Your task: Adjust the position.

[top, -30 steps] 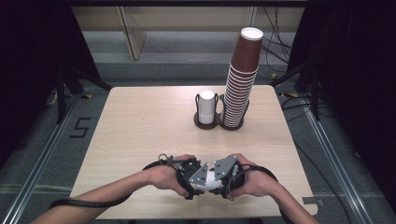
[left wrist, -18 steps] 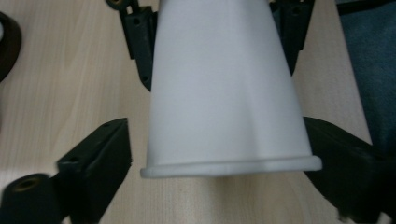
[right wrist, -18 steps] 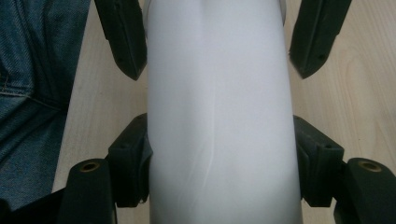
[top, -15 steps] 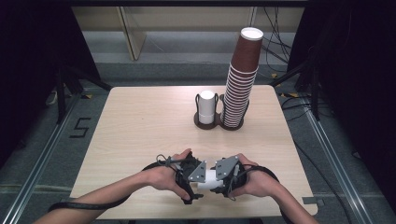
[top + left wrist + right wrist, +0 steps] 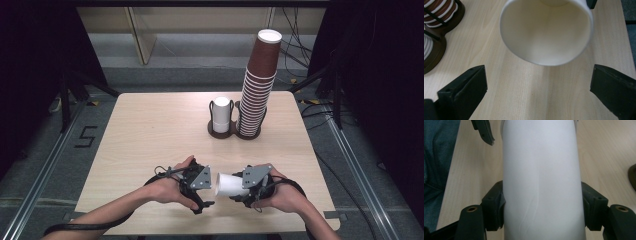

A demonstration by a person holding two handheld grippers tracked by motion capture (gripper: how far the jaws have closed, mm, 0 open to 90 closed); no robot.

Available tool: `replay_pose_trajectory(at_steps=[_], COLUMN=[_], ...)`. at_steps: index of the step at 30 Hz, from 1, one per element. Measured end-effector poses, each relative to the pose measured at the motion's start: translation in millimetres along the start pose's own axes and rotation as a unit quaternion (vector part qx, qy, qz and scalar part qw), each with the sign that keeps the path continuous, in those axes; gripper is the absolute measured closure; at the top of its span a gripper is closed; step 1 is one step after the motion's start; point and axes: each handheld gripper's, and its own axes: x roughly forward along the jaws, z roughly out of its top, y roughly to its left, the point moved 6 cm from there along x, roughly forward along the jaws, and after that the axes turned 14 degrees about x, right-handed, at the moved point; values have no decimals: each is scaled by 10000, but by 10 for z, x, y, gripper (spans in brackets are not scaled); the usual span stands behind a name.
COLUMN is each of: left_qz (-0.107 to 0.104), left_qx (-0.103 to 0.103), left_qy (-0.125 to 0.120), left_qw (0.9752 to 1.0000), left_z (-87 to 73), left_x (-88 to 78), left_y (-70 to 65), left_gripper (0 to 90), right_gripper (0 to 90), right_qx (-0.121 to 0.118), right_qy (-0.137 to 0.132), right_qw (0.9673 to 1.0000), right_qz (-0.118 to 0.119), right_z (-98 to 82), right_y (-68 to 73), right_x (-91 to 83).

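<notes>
A white paper cup [image 5: 229,184] lies on its side above the table's near edge, and my right gripper [image 5: 241,187] is shut on its body. In the right gripper view both pads clamp the cup [image 5: 541,182] across its wall. The cup's open mouth [image 5: 546,32] faces my left gripper [image 5: 539,90], whose jaws have just been opening and now stand wide with nothing between them. In the high view the left gripper [image 5: 209,188] sits just left of the cup's rim, apart from it.
A dark twin holder [image 5: 235,133] stands at the table's far middle, with a short stack of white cups [image 5: 221,116] in one ring and a tall stack of brown cups [image 5: 260,85] in the other. The wooden table [image 5: 150,130] lies between.
The left gripper's jaws have opened and it has drawn a little to the left, off the cup. The right gripper keeps its grip and has hardly moved.
</notes>
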Motion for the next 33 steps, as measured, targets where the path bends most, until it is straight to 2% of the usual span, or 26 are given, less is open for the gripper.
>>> replay_pose_trajectory(at_steps=[2,4,5,6,8,10,11,12,13,15,17,20,21,23,24,25,27,28,31,33], left_qz=[79,140,151,205,222,272,268,269,277,261,297,363,410,408,352,363,291,260,68,41], left_qx=[-75,-298,-290,-362,-372,-486,-515,-455,-504,-451,-543,-607,-646,-691,-746,-786,-828,-887,-831,-747], left_qy=[-49,-155,-131,-199,-247,-393,-460,-445,-521,-544,-674,-737,-752,-776,-857,-875,-954,-1026,-1124,-1153], left_qw=[9999,9993,9994,9989,9988,9977,9973,9976,9970,9972,9958,9948,9942,9937,9929,9924,9916,9904,9902,9905], left_z=[-15,-16,-26,-24,-32,-24,-22,-29,-21,-20,0,12,14,13,20,22,30,46,83,111], left_x=[-14,-16,-27,-24,-35,-40,-45,-60,-65,-94,-111,-130,-132,-139,-136,-139,-142,-141,-139,-132], left_y=[14,14,21,21,27,33,33,45,45,61,77,114,127,147,147,152,159,156,153,163], left_gripper=[9,22,25,26,30,32,33,32,33,32,32,33,35,40,41,42,48,48,54,57], right_gripper=[335,335,335,334,334,335,334,334,334,334,334,334,334,334,334,334,334,334,334,334], right_qx=[114,186,147,289,280,365,321,381,496,509,621,789,752,882,851,896,781,862,805,710], right_qy=[-145,-292,-380,-413,-526,-629,-723,-800,-879,-1069,-1253,-1530,-1596,-1702,-1786,-1761,-1828,-1822,-1856,-1865], right_qw=[9998,9994,9991,9987,9981,9973,9967,9960,9949,9929,9901,9850,9842,9814,9801,9802,9799,9793,9793,9799], right_qz=[-43,-84,-106,-89,-138,-133,-151,-136,-93,-83,-87,-101,-149,-130,-170,-148,-182,-170,-94,-48], right_z=[-14,-22,-20,-33,-41,-54,-51,-57,-66,-77,-95,-111,-118,-134,-138,-150,-141,-140,-117,-106], right_y=[-18,-34,-49,-38,-53,-49,-60,-59,-50,-62,-61,-64,-76,-58,-62,-54,-63,-49,-24,-11], right_x=[-20,-30,-31,-33,-33,-26,-26,-23,-21,-13,-8,-1,3,28,44,55,70,69,72,88])
